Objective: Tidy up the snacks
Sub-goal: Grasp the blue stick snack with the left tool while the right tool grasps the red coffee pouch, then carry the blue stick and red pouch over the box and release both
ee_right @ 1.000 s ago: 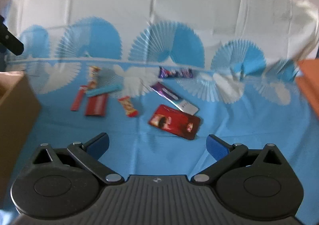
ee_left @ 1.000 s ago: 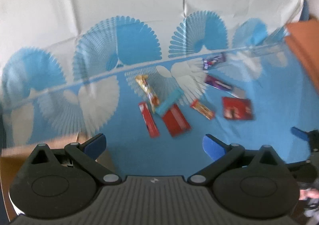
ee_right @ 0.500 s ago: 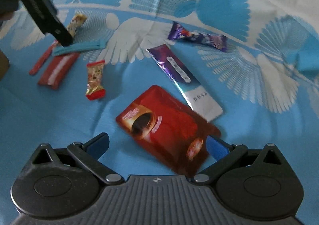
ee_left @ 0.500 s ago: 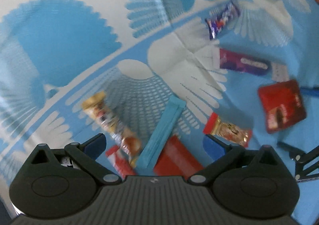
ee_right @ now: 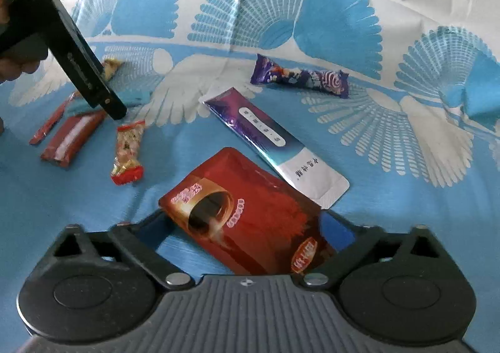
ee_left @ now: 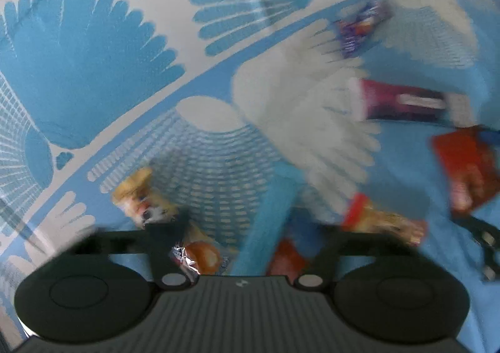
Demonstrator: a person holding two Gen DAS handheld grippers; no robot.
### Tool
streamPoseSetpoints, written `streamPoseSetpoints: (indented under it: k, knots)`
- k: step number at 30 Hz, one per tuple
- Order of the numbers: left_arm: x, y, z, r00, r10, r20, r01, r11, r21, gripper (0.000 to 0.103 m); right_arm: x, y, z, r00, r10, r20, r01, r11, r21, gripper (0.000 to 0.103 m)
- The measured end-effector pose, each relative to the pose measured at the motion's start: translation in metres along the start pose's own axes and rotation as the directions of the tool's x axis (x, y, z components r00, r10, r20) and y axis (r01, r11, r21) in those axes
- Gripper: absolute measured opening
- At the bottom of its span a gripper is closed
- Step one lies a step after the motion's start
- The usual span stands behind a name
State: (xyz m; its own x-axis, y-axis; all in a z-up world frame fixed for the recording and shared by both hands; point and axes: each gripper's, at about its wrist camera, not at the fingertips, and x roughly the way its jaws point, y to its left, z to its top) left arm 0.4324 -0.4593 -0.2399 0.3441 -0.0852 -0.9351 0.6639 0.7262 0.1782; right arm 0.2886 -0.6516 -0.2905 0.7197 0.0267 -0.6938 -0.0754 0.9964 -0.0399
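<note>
The tablecloth (ee_right: 406, 212) is matt woven cloth with fold creases. The red pouch (ee_right: 250, 212), the purple sachet (ee_right: 265, 131) and the far purple candy wrapper (ee_right: 300, 78) are glossy foil or plastic film. The right gripper (ee_right: 247, 221) is matt black plastic with shiny metal rivets.

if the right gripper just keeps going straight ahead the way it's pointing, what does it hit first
Most likely the red coffee sachet, which already lies between the open right gripper fingers; beyond it comes the purple-and-white sachet.
</note>
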Motion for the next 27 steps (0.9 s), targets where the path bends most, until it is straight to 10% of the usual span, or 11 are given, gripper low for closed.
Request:
streamPoseSetpoints:
  k: [2, 8, 16, 27]
  knots:
    - [-0.004, 0.000, -0.003, 1.000, -0.024, -0.017, 0.024, 1.000, -0.014, 0.016, -0.008, 0.003, -0.001, 1.000, -0.010, 0.019, 0.010, 1.000, 0.008, 0.053]
    - [-0.036, 0.001, -0.027, 0.998, -0.061, 0.024, 0.062, 0.997, -0.046, 0.015, -0.035, 0.007, -0.005, 0.993, -0.104, 0.052, 0.100, 0.991, 0.088, 0.006]
    - [-0.114, 0.019, -0.065, 0.979, -0.175, 0.106, 0.193, 0.963, -0.188, 0.015, -0.121, 0.034, -0.031, 0.985, -0.106, 0.140, 0.044, 0.920, 0.388, 0.005]
    - [-0.250, 0.037, -0.144, 0.955, -0.190, 0.228, 0.252, 0.925, -0.285, 0.015, -0.248, 0.136, -0.040, 0.960, -0.111, 0.258, -0.038, 0.858, 0.512, 0.005]
